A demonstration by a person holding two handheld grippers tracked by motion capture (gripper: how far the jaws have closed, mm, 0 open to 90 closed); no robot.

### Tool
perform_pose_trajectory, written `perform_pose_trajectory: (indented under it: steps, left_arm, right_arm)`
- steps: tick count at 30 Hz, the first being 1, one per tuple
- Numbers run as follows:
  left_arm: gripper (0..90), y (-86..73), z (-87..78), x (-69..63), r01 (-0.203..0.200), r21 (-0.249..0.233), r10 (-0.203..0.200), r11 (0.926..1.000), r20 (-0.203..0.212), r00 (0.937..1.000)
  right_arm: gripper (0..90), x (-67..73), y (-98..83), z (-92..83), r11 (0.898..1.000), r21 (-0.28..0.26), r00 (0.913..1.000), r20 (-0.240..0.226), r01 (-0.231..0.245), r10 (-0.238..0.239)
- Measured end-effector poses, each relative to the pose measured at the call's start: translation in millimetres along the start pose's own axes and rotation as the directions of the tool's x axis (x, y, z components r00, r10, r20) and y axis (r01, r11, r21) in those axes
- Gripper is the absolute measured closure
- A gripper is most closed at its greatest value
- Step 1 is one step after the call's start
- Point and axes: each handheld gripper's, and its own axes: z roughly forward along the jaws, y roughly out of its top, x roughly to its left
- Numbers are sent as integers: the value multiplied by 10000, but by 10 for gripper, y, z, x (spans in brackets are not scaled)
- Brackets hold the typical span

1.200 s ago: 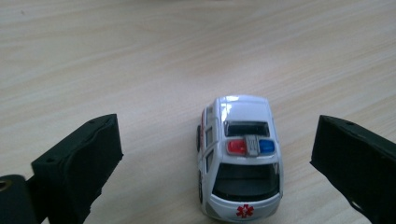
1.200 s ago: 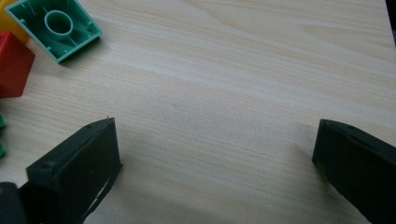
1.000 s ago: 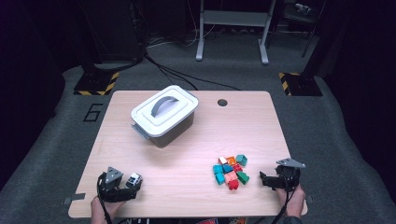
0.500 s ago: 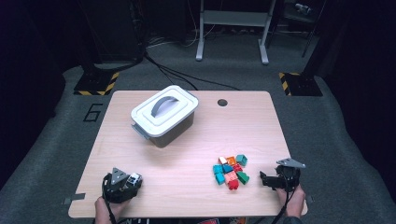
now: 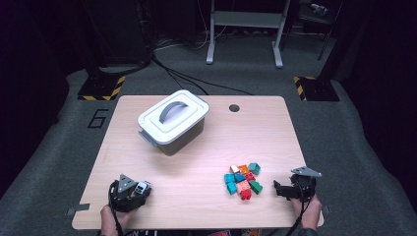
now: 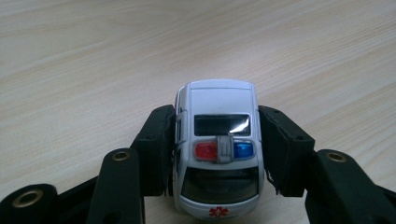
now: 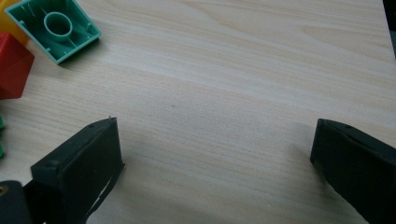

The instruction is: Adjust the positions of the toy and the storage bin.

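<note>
The left gripper (image 6: 217, 140) has just been closing, and its jaws now press both flanks of the toy ambulance (image 6: 217, 149), which sits on the bench (image 5: 196, 167) at about seven o'clock in the high view. The grasp looks made; lifting and carrying the toy is left, perhaps to the lidded grey box (image 5: 172, 123) at eleven o'clock, whose lid is on. The right gripper (image 7: 215, 163) rests with jaws wide apart and empty, beside the heap of bricks (image 5: 242, 179) at five o'clock.
</note>
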Motion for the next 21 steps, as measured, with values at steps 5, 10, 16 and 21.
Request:
perform_pose_trajectory:
  steps: [5,10,16,21]
  left_arm:
    - [485,89,-37,-54,-161,-181,165,9997,231,9996]
    - [485,225,-100,-116,-307,-458,327,9985,422,9986]
    - [485,366,-77,-195,-596,-634,639,9962,671,9957]
    - [485,514,-16,-289,-1103,-582,1155,9922,952,9887]
  right_arm:
    - [11,0,0,0,10000,1,10000,0,-2,2]
    - [11,0,0,0,10000,-1,10000,1,-1,1]
    - [11,0,0,0,10000,2,10000,-2,0,0]
    - [11,-1,0,0,10000,2,10000,-6,6,-6]
